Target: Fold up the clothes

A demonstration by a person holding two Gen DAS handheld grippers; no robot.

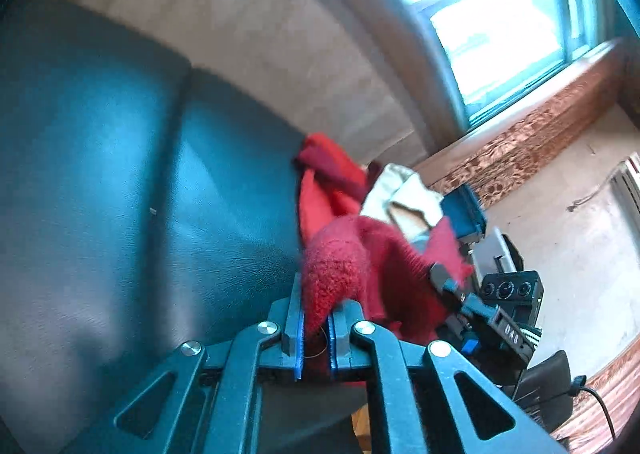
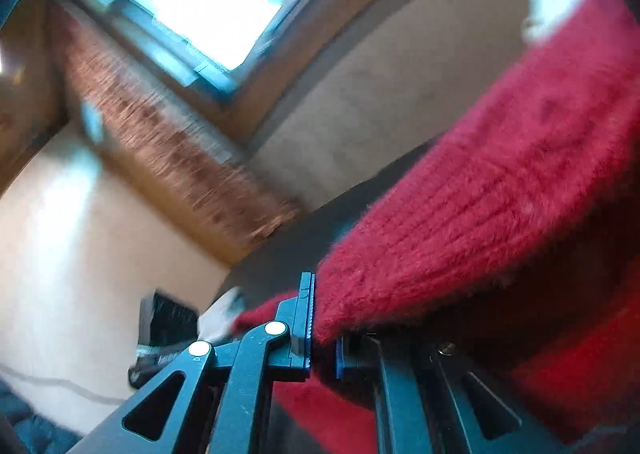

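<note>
A fuzzy red knitted sweater (image 1: 344, 266) hangs in the air between both grippers. My left gripper (image 1: 316, 318) is shut on a bunched edge of it, in front of a dark leather sofa (image 1: 120, 174). My right gripper (image 2: 324, 338) is shut on the sweater's ribbed hem (image 2: 480, 214), which stretches up to the right and covers the right finger. In the left wrist view the right gripper (image 1: 452, 286) shows, pinching the red cloth. The rest of the sweater is hidden.
A pile of red and beige clothes (image 1: 360, 182) lies at the sofa's end. A window (image 1: 492, 14) with a wooden sill (image 1: 540, 134) is behind. A light wall (image 2: 80, 234) and a cable (image 1: 596, 398) are in view.
</note>
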